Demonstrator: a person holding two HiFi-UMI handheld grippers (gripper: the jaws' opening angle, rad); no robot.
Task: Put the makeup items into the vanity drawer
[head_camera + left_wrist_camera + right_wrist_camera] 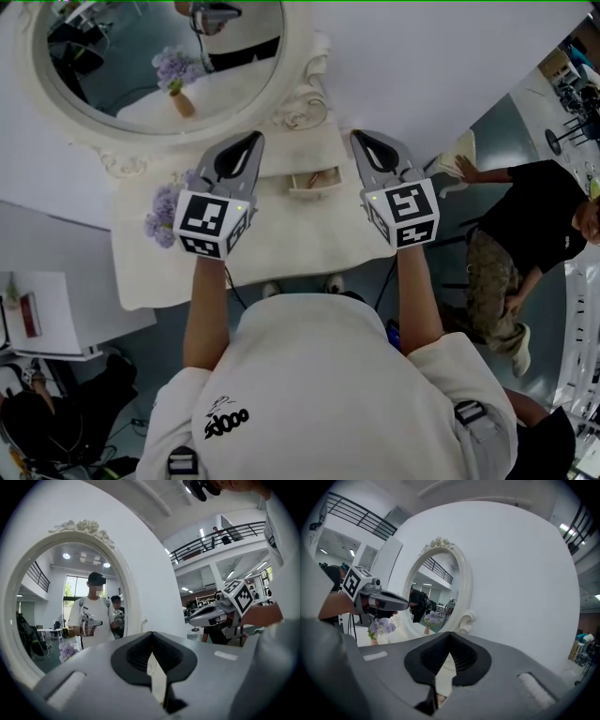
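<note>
In the head view the cream vanity lies below me, with a small drawer standing open at its back middle. A pinkish item lies in the drawer; what it is I cannot tell. My left gripper hovers above the vanity just left of the drawer, its tips together and nothing between them. My right gripper hovers just right of the drawer, shut and empty. In the left gripper view the left gripper points at the mirror. In the right gripper view the right gripper points at the mirror and wall.
An oval white-framed mirror stands behind the vanity against a white wall. A vase of purple flowers sits at the vanity's left end. A person in black sits to the right. A white cabinet stands at the left.
</note>
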